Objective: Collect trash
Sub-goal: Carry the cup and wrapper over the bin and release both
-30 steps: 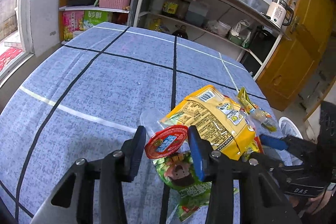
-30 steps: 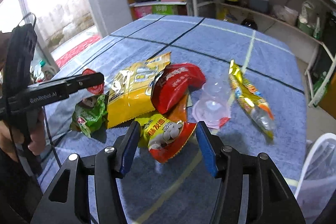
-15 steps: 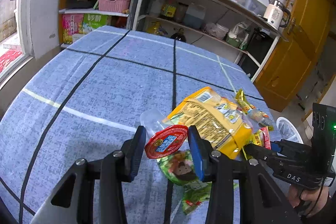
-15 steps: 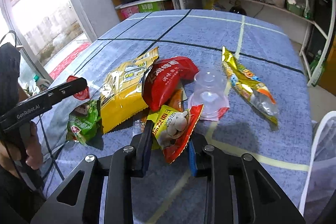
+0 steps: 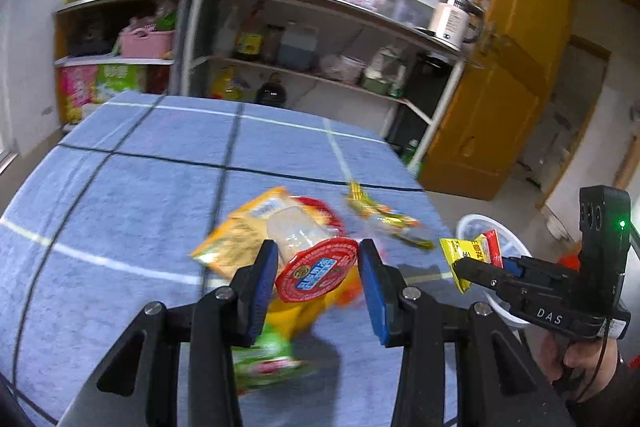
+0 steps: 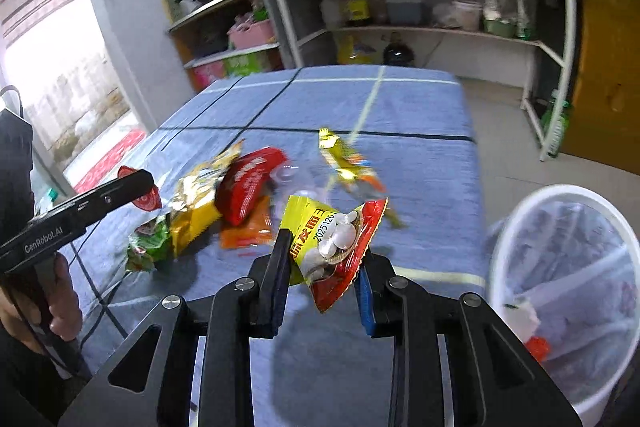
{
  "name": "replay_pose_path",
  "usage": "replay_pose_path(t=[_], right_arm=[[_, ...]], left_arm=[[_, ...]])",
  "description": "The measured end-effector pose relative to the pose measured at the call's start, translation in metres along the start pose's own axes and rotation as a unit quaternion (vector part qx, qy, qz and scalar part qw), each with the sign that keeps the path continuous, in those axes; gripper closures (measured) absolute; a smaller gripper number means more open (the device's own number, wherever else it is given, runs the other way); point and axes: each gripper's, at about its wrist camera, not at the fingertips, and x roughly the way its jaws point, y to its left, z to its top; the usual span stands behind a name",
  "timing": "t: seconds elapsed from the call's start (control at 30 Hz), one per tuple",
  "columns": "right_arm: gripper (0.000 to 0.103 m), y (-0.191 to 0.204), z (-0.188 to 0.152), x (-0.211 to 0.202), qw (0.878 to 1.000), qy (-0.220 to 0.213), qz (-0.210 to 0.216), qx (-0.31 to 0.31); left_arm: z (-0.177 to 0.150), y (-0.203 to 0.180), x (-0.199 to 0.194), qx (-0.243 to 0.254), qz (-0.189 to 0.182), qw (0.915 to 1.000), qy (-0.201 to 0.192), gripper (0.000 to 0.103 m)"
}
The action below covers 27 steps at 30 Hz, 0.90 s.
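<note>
The right hand-held gripper (image 6: 322, 279) clamps a red-yellow snack wrapper (image 6: 334, 239) printed "2025120"; the left hand-held gripper (image 5: 318, 285) grips a red-lidded plastic cup (image 5: 314, 263).

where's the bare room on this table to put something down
The far half of the blue tablecloth, beyond the black line, is bare to its edge. So is the left side up to the yellow bag. The near strip beside the white bin is open too. The wrapper pile in the middle is crowded.
</note>
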Motion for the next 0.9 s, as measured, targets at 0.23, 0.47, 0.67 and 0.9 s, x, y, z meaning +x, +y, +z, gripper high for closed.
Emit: replay_pose_path(t=[0.23,0.47,0.67,0.9], right_arm=[[0.073,-0.045,-0.016,-0.036,0.999,-0.017,-0.035,0.035],[0.073,-0.097,-0.035,-0.068,0.993,-0.030,-0.075,0.082],[0.073,-0.132,-0.052,-0.087,0.987,-0.034,-0.103,0.115],[0.073,-0.162,-0.063,-0.089,0.981,-0.026,-0.126,0.147]], left_arm=[[0.004,-0.058,0.019,0.041,-0.050,0.9978,0.014,0.060],[0.005,-0.119,0.043,0.083,-0.102,0.9909,0.030,0.060],[-0.002,-0.170,0.069,0.127,-0.130,0.9819,0.054,0.060],[-0.009,-0.211,0.097,0.149,-0.157,0.9733,0.075,0.060]])
